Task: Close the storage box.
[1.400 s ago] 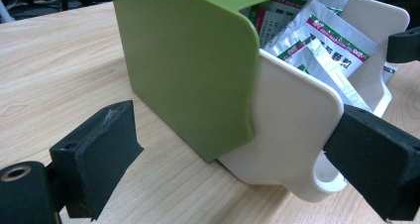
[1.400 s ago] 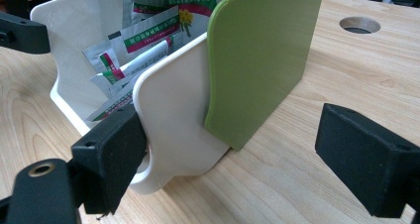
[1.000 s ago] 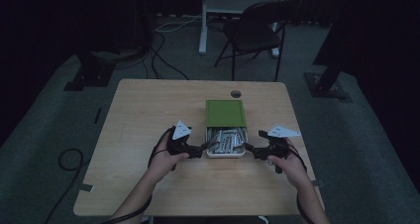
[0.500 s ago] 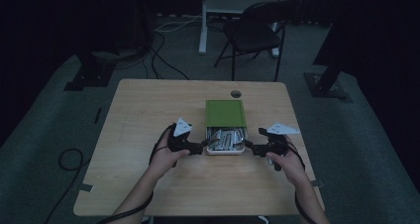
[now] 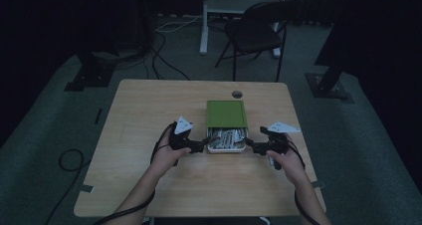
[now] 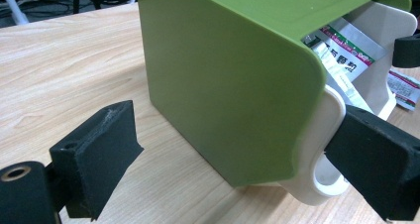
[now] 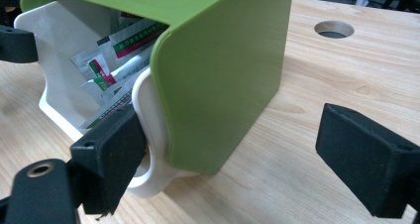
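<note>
The white drawer point(image 5: 226, 141) of the small storage box sits pulled partway out of its green sleeve point(image 5: 226, 113), right of the middle of the wooden table point(image 5: 149, 115), its open end turned toward the person. In the high view the left gripper point(image 5: 203, 145) and the right gripper point(image 5: 249, 146) flank the drawer's two near corners, each pointing inward, which suits sliding the drawer along its track with an even pull or push from both sides; the light is dim here, so whether the jaws touch the drawer cannot be told from above. In the left gripper view that gripper point(image 6: 237, 159) stands wide open: one black pad rests on bare wood, well clear of the sleeve point(image 6: 218, 80), while the other presses against the white looped handle point(image 6: 322, 149) at the drawer's corner, probably to steer rather than clamp. Printed sachets point(image 6: 346, 48) stand inside the drawer. In the right gripper view the right gripper point(image 7: 237, 154) mirrors this, also spread wide: one pad lies against the white handle loop point(image 7: 151, 130) and the other hangs over the table beside the sleeve point(image 7: 223, 70), apart from it. The sachets point(image 7: 124, 50) lean in the exposed part, and a round cable hole point(image 7: 334, 29) shows in the tabletop beyond.
</note>
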Demonstrator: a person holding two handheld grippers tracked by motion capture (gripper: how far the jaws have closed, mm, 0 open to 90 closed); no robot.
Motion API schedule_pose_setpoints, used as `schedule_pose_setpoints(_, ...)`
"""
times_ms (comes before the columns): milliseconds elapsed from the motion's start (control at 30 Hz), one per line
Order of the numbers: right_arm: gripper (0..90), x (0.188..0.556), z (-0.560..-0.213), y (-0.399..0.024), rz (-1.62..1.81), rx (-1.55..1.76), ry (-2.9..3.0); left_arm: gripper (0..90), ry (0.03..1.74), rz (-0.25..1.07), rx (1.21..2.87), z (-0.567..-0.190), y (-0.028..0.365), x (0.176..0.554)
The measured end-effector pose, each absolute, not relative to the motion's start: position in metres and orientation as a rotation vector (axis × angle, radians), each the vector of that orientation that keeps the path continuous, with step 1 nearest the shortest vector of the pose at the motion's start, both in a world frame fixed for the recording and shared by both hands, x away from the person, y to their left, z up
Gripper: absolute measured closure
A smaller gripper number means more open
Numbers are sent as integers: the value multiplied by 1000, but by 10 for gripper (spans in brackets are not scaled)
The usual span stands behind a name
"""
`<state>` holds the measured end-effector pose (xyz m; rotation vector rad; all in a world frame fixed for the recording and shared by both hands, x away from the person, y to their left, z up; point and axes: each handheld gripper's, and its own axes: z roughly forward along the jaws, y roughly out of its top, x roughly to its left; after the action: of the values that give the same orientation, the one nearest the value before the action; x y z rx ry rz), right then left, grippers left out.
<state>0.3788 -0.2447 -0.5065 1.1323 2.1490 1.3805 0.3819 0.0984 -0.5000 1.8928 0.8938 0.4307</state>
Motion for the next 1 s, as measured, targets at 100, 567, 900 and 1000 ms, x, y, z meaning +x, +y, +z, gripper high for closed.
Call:
schedule_pose_setpoints(100,120,380,-507,-244,1377,1145,2138,77,902,433,1888,-500,98,384)
schedule_pose_setpoints(567,112,386,-508,-241,1375,1209,2097,77,918,442,1887,-499,97,391)
schedule_pose_setpoints(900,112,385,-508,-241,1376,1219,2092,78,913,440,1897,-500,97,391)
schedule_pose_setpoints(1000,112,384,-508,-241,1386,1226,2086,78,913,436,1891,-499,95,389)
